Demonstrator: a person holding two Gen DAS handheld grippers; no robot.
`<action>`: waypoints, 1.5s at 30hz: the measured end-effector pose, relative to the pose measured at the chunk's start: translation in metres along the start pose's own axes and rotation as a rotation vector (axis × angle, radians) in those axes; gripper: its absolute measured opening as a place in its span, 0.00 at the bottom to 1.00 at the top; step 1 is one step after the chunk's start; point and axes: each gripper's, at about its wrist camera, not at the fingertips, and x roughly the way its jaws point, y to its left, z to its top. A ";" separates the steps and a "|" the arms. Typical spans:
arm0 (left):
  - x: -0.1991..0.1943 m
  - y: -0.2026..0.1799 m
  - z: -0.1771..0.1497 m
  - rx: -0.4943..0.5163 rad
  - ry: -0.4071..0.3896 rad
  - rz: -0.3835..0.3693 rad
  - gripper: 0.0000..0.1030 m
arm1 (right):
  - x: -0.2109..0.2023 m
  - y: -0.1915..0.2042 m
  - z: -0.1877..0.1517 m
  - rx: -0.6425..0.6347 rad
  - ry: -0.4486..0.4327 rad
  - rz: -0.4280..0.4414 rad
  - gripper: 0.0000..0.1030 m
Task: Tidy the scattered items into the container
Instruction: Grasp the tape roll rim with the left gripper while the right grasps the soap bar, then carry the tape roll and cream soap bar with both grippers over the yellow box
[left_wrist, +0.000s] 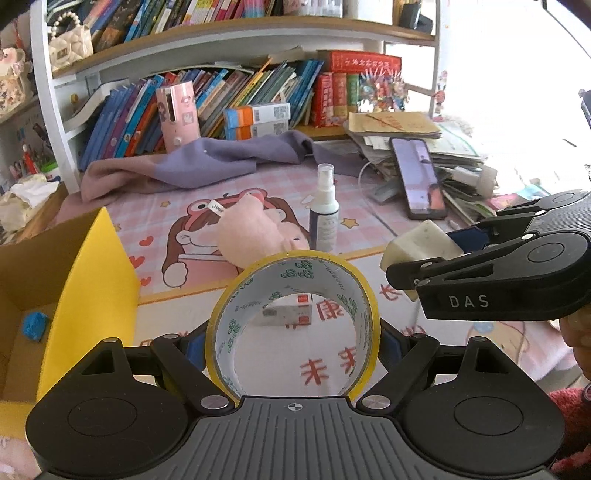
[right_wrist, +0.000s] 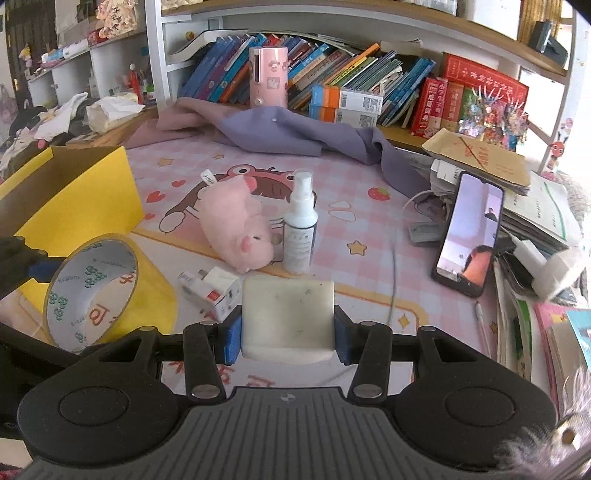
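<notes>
Ahead of me on the mat a pink plush toy (right_wrist: 236, 229), spray bottle (right_wrist: 300, 225) and small white box (right_wrist: 208, 291) sit together; the yellow box (left_wrist: 88, 280) is at my ten o'clock. My left gripper (left_wrist: 291, 343) clenches the tape roll (left_wrist: 293, 321), my right gripper (right_wrist: 288, 332) grips the white block (right_wrist: 288, 317) dead centre

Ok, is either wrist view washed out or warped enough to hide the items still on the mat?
Left wrist: the window side at right is blown out white, but the spray bottle and pink plush read clearly. Right wrist: fisheye bends the shelves, the right edge glares, and the phone screen is bright; the mat's middle is sharp.
</notes>
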 end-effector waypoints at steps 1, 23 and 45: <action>-0.005 0.001 -0.004 -0.001 -0.005 -0.006 0.84 | -0.003 0.004 -0.003 0.000 -0.003 -0.007 0.43; -0.109 0.028 -0.086 0.037 -0.035 -0.085 0.84 | -0.091 0.103 -0.083 0.046 -0.008 -0.103 0.43; -0.171 0.065 -0.142 -0.014 -0.022 -0.022 0.84 | -0.124 0.185 -0.117 0.006 0.010 -0.035 0.43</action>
